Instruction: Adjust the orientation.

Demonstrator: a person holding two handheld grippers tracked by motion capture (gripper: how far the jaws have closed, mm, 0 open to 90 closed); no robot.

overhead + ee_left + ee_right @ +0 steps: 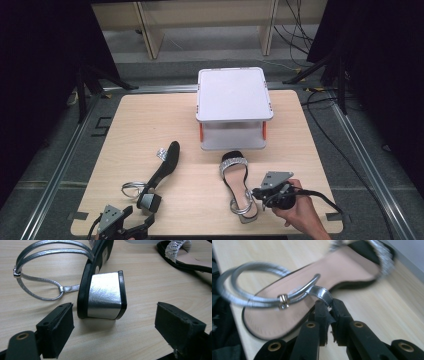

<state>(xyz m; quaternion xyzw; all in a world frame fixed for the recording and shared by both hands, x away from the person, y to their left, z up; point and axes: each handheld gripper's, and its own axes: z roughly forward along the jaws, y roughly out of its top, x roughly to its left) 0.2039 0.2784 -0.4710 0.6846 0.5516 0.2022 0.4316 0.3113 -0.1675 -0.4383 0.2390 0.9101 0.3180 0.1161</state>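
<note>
Two black sandals with silver straps lie on the wooden table [300, 150]. The left sandal [164, 169] rests on its side, its silver block heel [105, 296] pointing at my left gripper [114, 315]. That gripper is open, its pads [58, 327] to either side of the heel and just short of it. In the high view the left gripper [142, 226] sits at the table's front edge. The right sandal [236, 182] lies sole down. My right gripper [328, 305] is shut on its silver back strap [322, 293], near the heel end [247, 207].
A white two-level shelf [233, 95] stands at the back middle of the table, just beyond the right sandal's toe. The left sandal's loose ankle straps [37, 270] lie on the wood beside its heel. Cables run over the floor at right.
</note>
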